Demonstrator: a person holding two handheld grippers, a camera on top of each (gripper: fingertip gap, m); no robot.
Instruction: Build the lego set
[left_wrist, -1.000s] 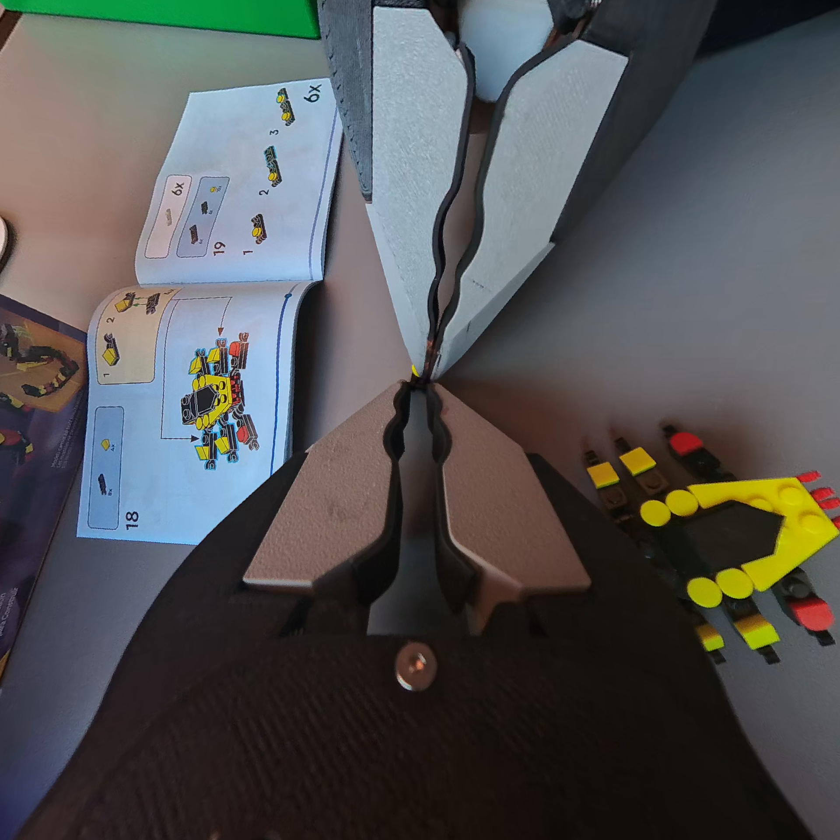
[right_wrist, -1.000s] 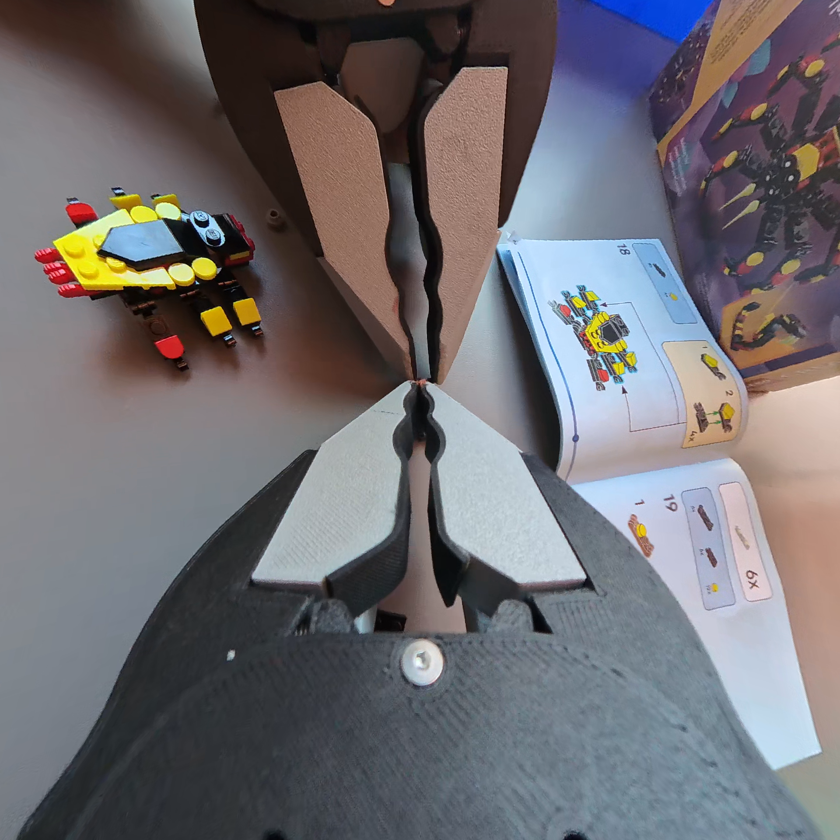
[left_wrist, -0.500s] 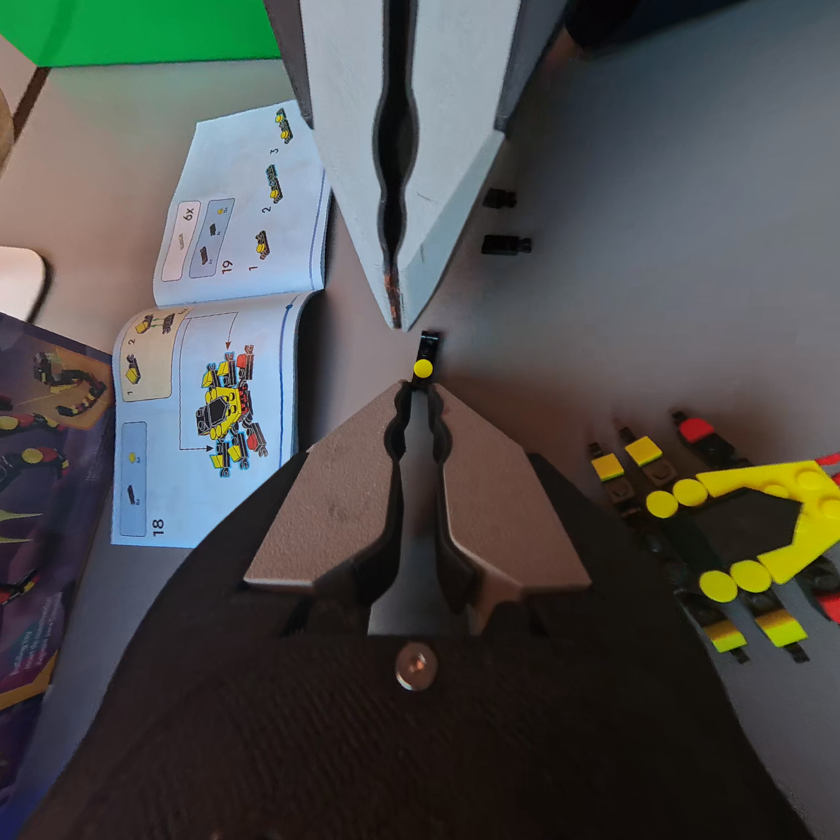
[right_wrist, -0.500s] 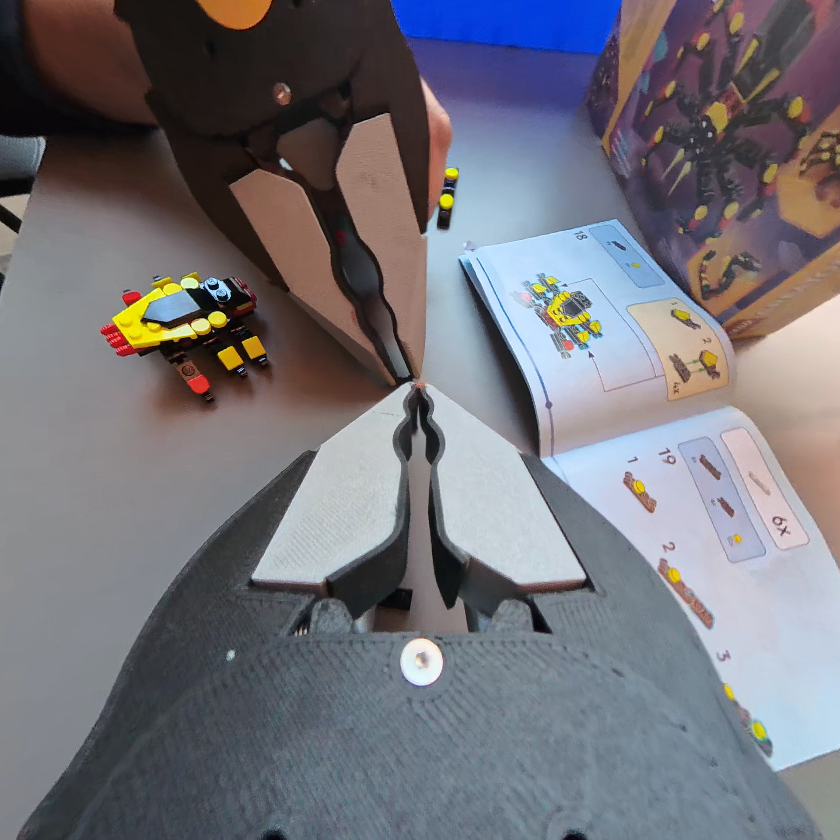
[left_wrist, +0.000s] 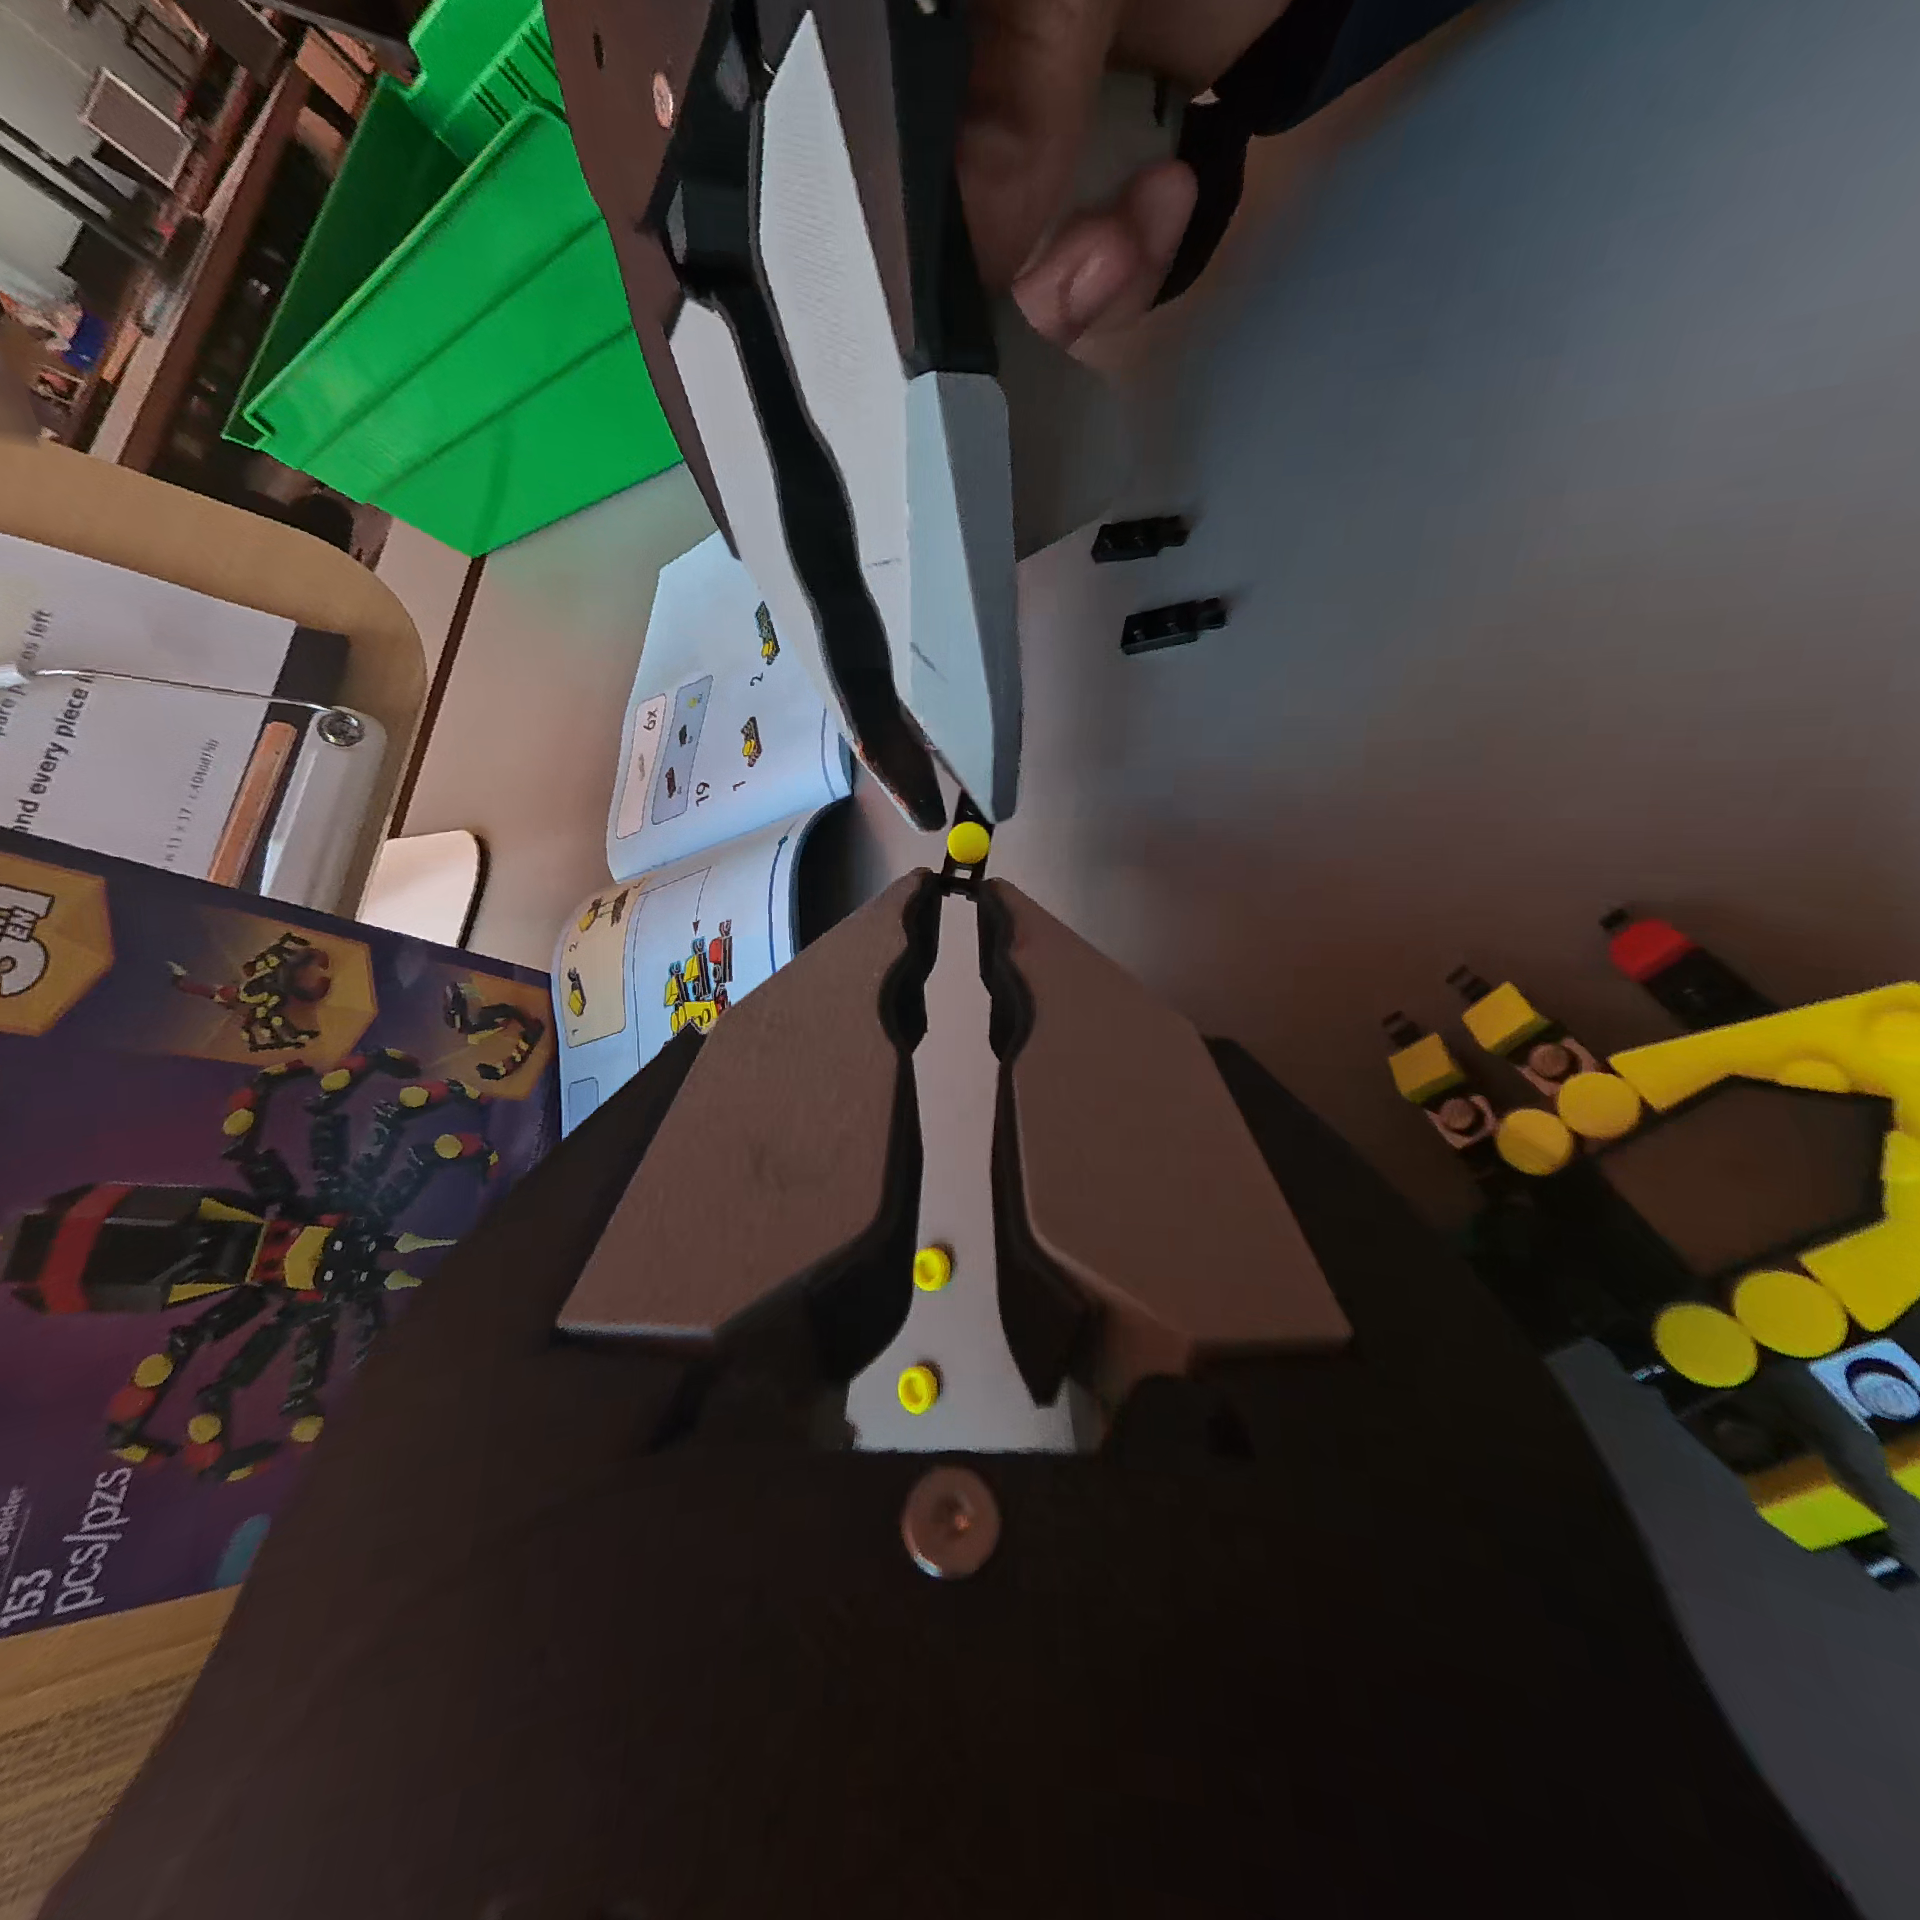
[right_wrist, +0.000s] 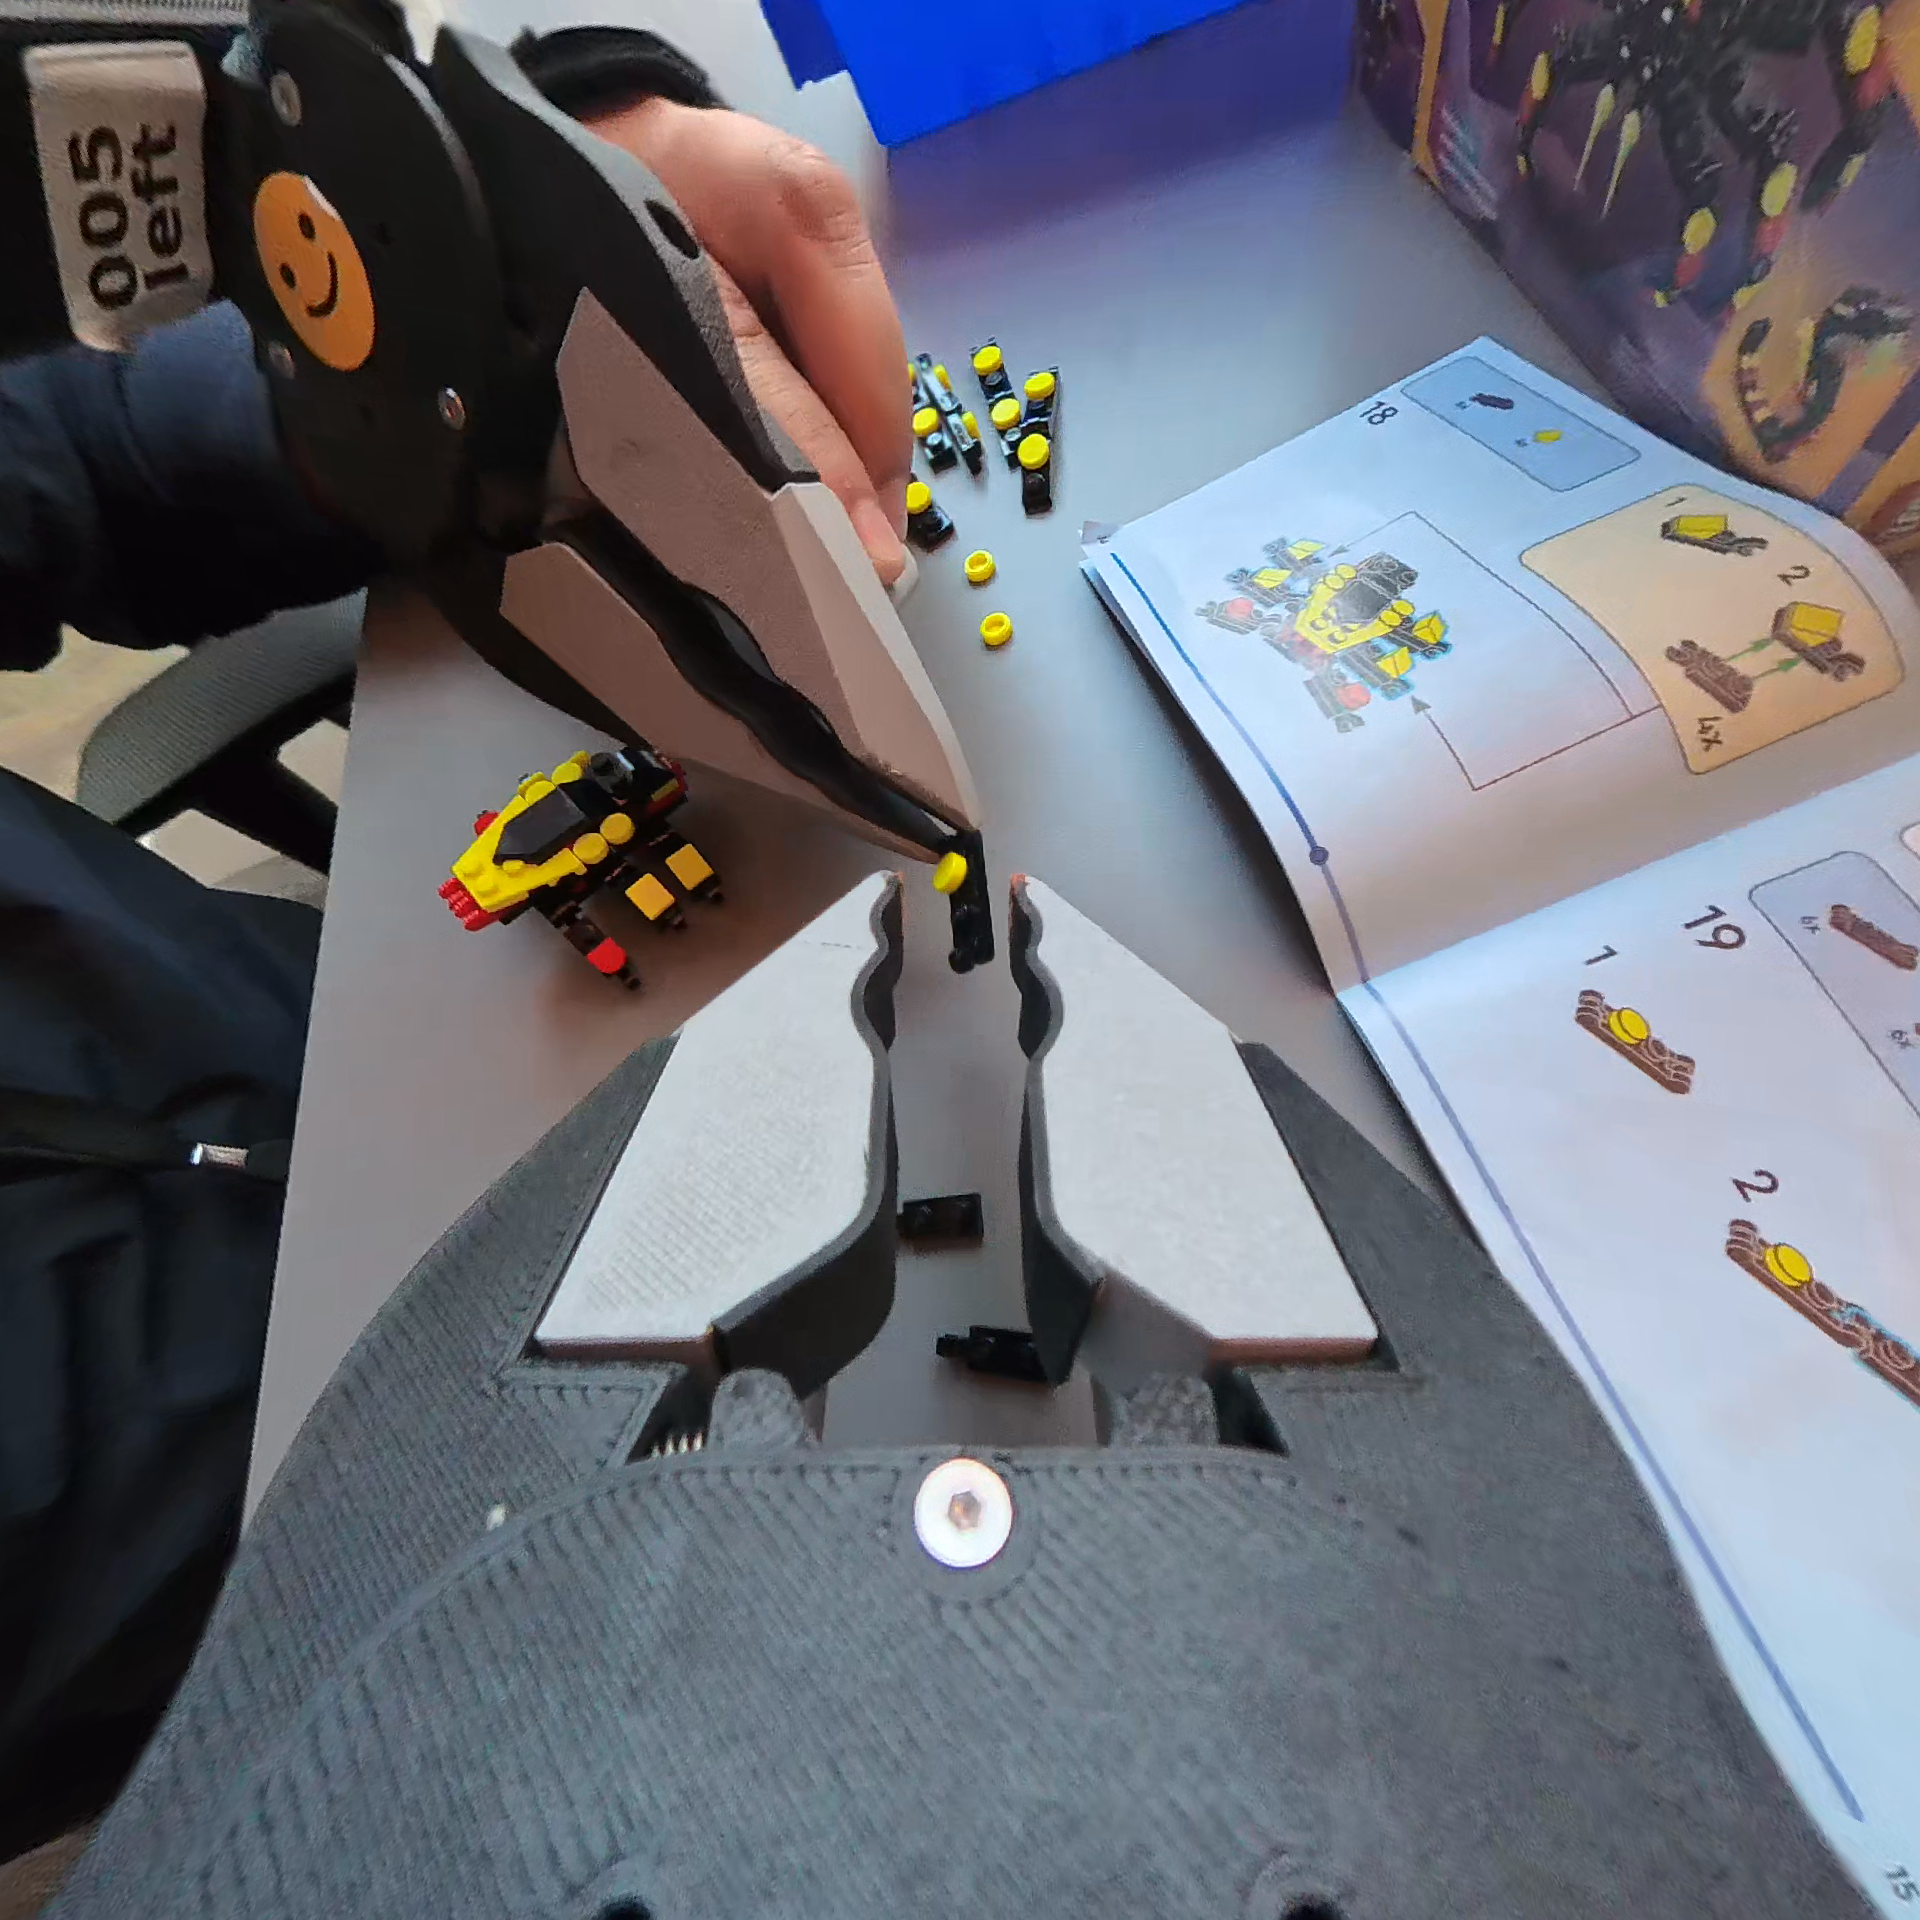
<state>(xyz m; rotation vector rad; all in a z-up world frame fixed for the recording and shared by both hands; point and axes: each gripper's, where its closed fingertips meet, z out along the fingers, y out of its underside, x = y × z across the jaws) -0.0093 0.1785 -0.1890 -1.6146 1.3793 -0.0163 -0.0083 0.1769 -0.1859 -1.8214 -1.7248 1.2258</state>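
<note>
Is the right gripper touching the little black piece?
Apart. Right wrist view: the right gripper is open, gaps either side of the black piece; the left gripper pinches it.

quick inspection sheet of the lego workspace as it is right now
surface: grey table, flat, bare in the middle.
job's things: half-built yellow and black model standing on the table; open booklet; purple box behind it; small black piece with a yellow stud.
clutter: pile of black and yellow pieces; two loose yellow studs; two black pieces.
grippers: left claw shut on the small black piece; right claw open around its free end, a gap on each side.
cables: nothing seen.
surroundings: green bins; blue object; chair.
</note>
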